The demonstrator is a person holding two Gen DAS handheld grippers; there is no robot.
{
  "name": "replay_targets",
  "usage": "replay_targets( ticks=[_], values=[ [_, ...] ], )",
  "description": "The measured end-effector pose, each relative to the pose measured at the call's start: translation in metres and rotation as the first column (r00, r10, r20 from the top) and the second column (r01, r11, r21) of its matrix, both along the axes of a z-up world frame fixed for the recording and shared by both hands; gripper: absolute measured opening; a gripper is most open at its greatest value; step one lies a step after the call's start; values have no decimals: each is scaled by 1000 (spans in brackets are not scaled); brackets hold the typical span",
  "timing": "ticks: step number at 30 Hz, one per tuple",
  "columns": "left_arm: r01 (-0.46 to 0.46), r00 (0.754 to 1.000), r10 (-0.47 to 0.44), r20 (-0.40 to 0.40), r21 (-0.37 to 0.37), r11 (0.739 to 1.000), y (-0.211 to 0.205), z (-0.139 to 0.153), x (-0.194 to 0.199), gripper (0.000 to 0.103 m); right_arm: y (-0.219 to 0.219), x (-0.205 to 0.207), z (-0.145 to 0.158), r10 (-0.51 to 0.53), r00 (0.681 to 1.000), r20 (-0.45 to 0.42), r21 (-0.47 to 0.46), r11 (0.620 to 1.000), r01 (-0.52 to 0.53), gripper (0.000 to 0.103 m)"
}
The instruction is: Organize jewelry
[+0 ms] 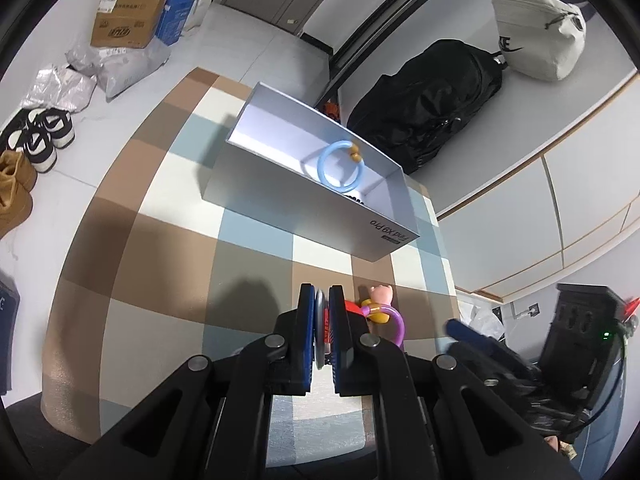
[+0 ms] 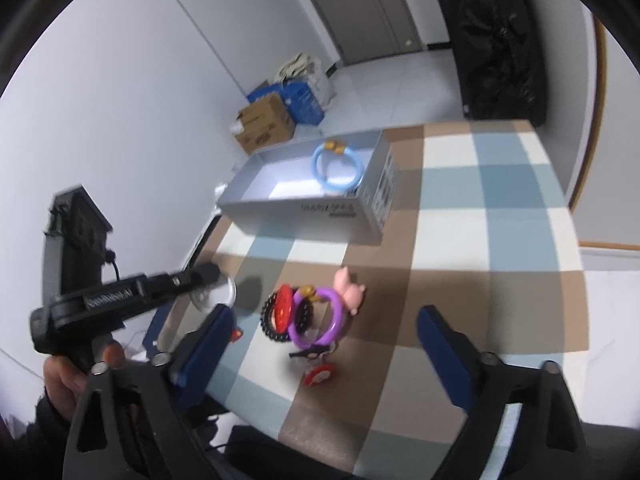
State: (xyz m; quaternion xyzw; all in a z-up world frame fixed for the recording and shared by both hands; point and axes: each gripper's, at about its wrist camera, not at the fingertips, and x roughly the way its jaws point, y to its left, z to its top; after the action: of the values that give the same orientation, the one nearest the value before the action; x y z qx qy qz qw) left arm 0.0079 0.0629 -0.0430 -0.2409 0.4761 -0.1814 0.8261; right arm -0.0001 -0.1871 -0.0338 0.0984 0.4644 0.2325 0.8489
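An open grey box (image 1: 304, 204) (image 2: 304, 216) stands on the checkered table, with a blue bangle (image 1: 340, 166) (image 2: 337, 167) inside. My left gripper (image 1: 322, 312) is shut on a thin clear ring (image 1: 319, 320), which the right wrist view shows as a transparent bangle (image 2: 214, 290) held above the table's left edge. A purple bangle (image 2: 318, 316) (image 1: 394, 322), a black-and-red beaded piece (image 2: 280, 312), a pink pig charm (image 2: 350, 288) (image 1: 380, 294) and a small red piece (image 2: 318, 374) lie in a heap on the table. My right gripper (image 2: 324, 340) is open over the heap.
The checkered table (image 1: 160, 208) (image 2: 500, 208) ends near the wall on the right wrist view's left. A black backpack (image 1: 432, 104) and a white bag (image 1: 536, 32) lie beyond the box. Cardboard boxes (image 2: 266, 122) and shoes (image 1: 40, 140) sit on the floor.
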Motion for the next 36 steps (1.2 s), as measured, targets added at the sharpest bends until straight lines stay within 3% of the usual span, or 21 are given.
replay_targets(
  ticks=[5,8,14,16,36],
  values=[
    [-7,1000,7,26,9,1000,5,5,-1,3,9,5,-16,13,998,-58,-28,1000,-14,54],
    [-13,999,13,39,13,1000,8,8,-2,3,12,7,-21,12,997,-71,-42,999,-15,48],
    [-13,998,11,60,33,999,7,11,-1,3,13,13,-26,-15,995,-97,-53,999,10,15],
    [-11,998,8,65,42,999,6,11,-1,3,14,13,-23,-18,996,-89,-56,998,13,8],
    [-2,995,-2,98,49,999,-4,20,0,3,0,16,7,-49,999,-10,56,997,50,0]
  ],
)
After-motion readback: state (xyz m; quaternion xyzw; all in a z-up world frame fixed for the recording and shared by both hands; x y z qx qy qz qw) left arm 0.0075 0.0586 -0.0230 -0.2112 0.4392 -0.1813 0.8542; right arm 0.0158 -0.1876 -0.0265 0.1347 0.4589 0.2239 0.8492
